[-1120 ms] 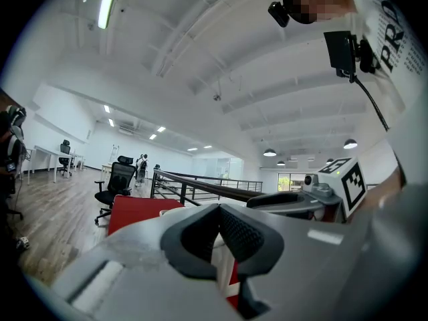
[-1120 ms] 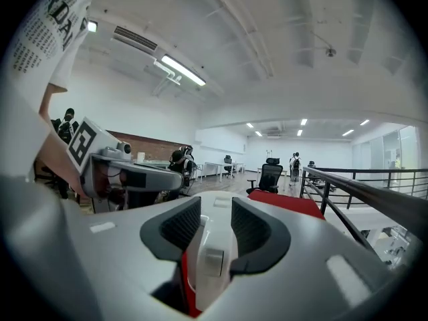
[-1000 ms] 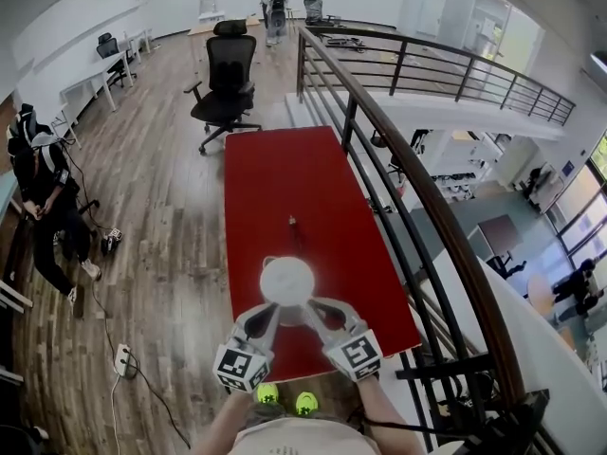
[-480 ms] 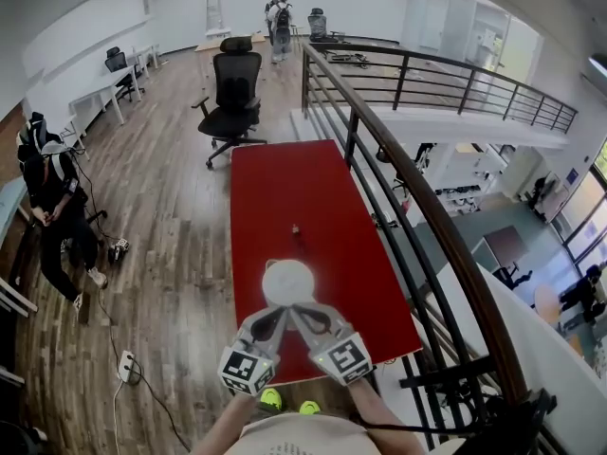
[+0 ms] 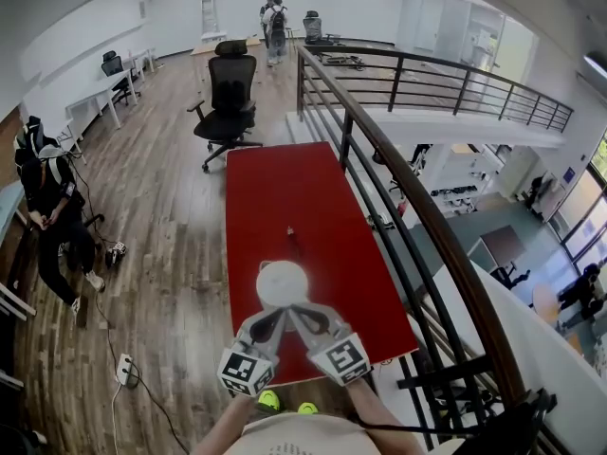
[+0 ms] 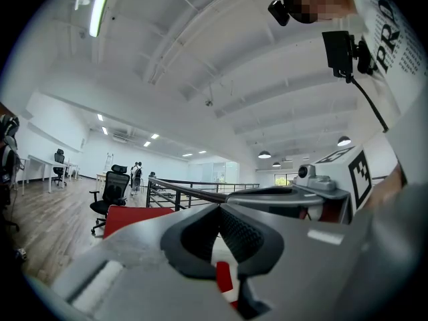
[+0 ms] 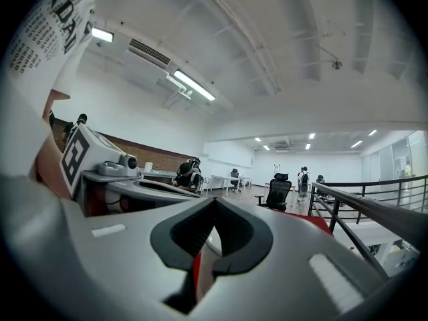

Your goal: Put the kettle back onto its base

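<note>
A white round kettle (image 5: 283,282), seen from above, stands on the red table (image 5: 275,188) near its front end. My left gripper (image 5: 277,313) and right gripper (image 5: 297,313) point forward side by side, and their tips come together at the kettle's near edge. In the left gripper view the jaws (image 6: 219,207) meet at the tips with nothing between them. The right gripper (image 7: 214,200) looks the same in its own view. Below each pair of jaws, white and red show through the gap. No kettle base can be made out.
A small dark object (image 5: 291,230) lies on the table beyond the kettle. A black railing (image 5: 398,178) runs along the table's right side. An office chair (image 5: 230,102) stands past the far end. A person (image 5: 47,207) sits at the left, and a power strip (image 5: 123,368) lies on the floor.
A second ago the two grippers were spread wider, with their tips at either side of the kettle. Now both sets of tips sit close together at its near edge.
</note>
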{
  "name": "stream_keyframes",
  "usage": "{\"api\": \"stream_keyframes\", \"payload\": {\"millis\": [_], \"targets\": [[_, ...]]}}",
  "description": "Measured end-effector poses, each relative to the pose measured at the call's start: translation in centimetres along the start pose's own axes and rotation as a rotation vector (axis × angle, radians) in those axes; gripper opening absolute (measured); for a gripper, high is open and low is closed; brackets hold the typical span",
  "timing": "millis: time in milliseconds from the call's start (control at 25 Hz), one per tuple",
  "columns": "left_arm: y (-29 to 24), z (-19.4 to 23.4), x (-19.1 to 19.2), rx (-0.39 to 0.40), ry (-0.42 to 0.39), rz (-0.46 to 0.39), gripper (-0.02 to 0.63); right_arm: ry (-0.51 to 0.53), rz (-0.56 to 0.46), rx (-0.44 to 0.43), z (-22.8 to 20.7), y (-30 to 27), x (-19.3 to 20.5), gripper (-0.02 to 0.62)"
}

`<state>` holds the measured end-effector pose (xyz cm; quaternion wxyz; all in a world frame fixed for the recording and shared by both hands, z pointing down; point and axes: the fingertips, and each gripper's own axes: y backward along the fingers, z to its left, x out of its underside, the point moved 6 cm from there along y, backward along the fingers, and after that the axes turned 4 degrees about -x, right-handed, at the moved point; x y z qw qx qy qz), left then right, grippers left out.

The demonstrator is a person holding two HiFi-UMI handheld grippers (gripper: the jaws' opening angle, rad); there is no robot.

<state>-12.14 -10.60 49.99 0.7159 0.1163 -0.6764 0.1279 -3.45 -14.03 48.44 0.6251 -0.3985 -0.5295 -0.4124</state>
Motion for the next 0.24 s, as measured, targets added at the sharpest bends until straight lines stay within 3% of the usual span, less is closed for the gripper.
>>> {"api": "stream_keyframes", "payload": {"millis": [240], "targets": [[0.64, 0.09, 0.07, -0.006, 0.0, -0.005, -0.008, 0.01, 0.012, 0.001, 0.42, 0.11, 0.35, 0.008]]}}
